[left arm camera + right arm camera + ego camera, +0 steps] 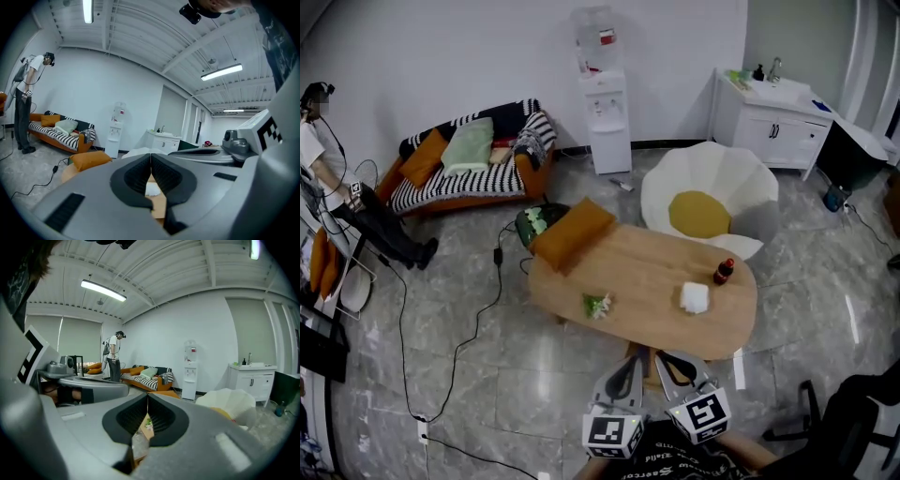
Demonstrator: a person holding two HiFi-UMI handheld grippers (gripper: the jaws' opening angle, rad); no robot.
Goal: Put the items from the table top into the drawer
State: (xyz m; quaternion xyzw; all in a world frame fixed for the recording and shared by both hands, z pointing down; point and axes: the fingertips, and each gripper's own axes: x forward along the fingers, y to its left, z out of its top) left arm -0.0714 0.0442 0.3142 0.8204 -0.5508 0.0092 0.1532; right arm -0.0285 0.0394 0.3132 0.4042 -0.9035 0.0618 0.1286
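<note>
The left hand-held gripper (150, 155), jaws together, faces the wooden table (158, 203).

Just ahead of the left tool (634, 360) and right tool (667, 358), the desk (647, 258) lies bare. Farther on, a green sprig (597, 305) sits left, a white wad (695, 298) and bottle (724, 271) right, and an orange cushion (573, 232) far left.

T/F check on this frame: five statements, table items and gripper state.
1. Left gripper and right gripper are both shut and empty. True.
2. The bottle lies on the floor. False: it stands on the table.
3. An orange cushion sits at the table's left end in the head view. True.
4. The white wad lies left of the green sprig in the head view. False: it lies to the sprig's right, near the bottle.
5. The green sprig lies on the table. True.
</note>
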